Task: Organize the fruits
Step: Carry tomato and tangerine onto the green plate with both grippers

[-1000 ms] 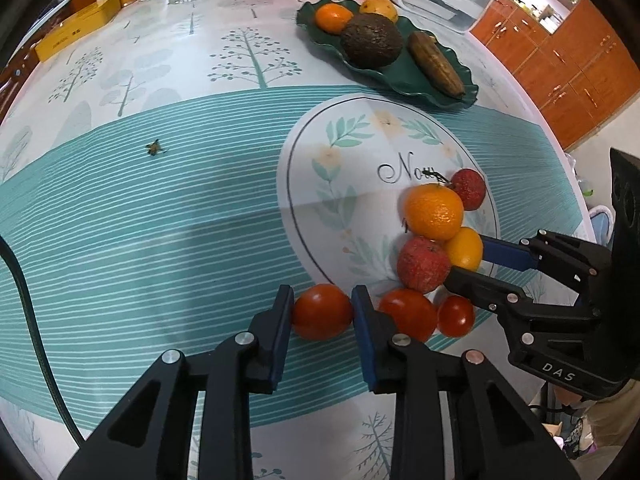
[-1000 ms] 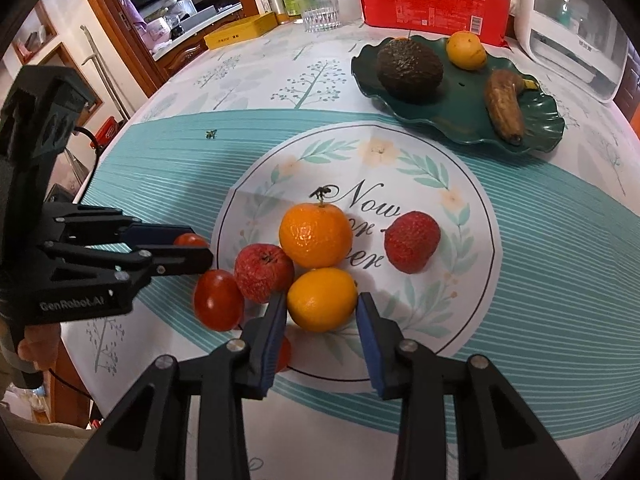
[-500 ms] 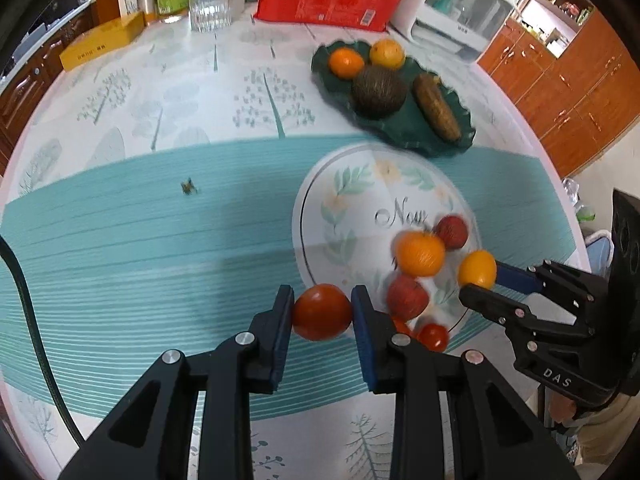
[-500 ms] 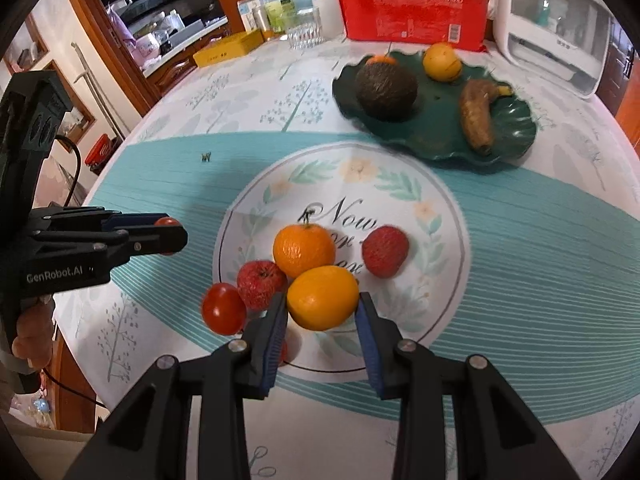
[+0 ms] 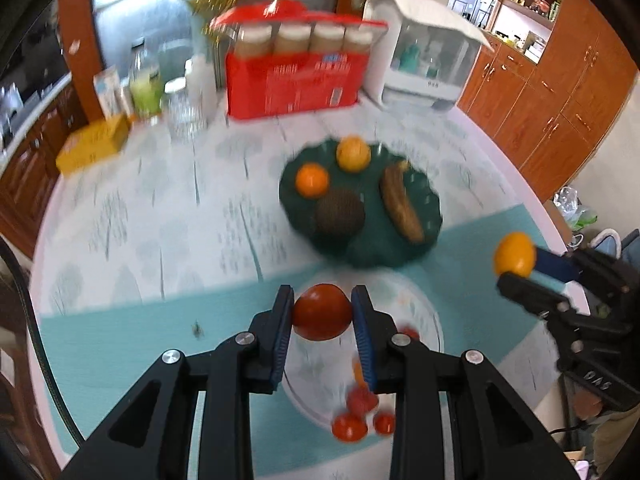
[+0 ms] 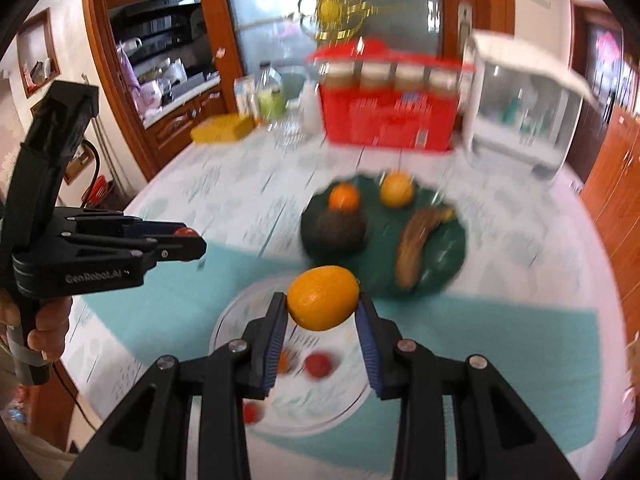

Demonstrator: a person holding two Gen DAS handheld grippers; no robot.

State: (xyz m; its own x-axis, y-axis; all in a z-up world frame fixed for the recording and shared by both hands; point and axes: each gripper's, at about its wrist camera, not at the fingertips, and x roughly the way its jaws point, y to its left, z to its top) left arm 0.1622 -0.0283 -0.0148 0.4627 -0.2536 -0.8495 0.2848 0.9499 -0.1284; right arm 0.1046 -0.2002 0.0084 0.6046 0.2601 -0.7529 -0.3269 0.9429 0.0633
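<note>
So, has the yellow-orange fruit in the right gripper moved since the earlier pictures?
Yes. The yellow-orange fruit has gone up off the round placemat, toward the green plate.

Black hand-held gripper, blue pads

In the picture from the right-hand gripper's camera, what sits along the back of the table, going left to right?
Yellow box → green-labelled bottle → clear glass → red box with jars standing behind it → white cabinet with a clear front.
</note>
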